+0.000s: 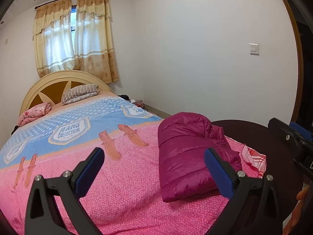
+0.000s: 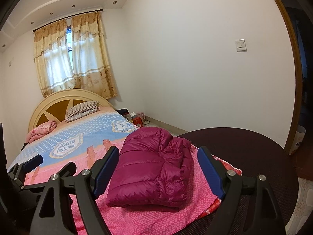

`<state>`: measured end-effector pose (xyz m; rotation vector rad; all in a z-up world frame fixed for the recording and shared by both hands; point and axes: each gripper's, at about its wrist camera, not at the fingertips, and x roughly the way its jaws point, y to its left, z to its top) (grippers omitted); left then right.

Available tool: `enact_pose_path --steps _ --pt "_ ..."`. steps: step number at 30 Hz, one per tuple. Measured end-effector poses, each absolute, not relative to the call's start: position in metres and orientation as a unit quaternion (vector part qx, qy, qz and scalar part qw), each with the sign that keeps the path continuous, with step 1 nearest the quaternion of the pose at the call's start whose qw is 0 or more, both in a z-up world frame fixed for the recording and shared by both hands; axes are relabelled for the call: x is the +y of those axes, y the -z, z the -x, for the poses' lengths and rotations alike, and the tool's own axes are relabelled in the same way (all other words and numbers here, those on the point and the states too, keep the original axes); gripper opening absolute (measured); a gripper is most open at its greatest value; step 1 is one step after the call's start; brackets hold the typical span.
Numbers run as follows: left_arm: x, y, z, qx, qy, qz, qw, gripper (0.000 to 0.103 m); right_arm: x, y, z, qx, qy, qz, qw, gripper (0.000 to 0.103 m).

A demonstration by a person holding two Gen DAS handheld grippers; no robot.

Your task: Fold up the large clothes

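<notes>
With both our left gripper [image 1: 154, 160] and right gripper [image 2: 158, 160] spread empty, the folded jacket [image 2: 150, 170] on the bed's [image 1: 117, 186] near right corner could, we suspect, puff open or slide off.

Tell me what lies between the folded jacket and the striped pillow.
Only bare bedspread: pink near the jacket, then blue up to the pillow. Nothing rests on that stretch in either wrist view.

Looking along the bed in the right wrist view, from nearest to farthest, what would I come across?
Folded magenta puffer jacket → white "Jeans Collection" badge print on the blue blanket → striped pillow → cream and brown arched wooden headboard → beige floral curtains.
</notes>
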<state>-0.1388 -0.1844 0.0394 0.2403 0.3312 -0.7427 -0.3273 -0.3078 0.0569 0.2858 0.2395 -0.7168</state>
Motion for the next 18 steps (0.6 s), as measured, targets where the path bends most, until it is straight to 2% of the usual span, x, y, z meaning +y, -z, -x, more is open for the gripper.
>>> enact_pose_path --steps 18 --pt "-0.1865 -0.0426 0.1392 0.165 0.361 -0.115 0.911 0.103 -0.3086 -0.0558 0.3272 0.119 0.348 -0.141 0.919 0.083"
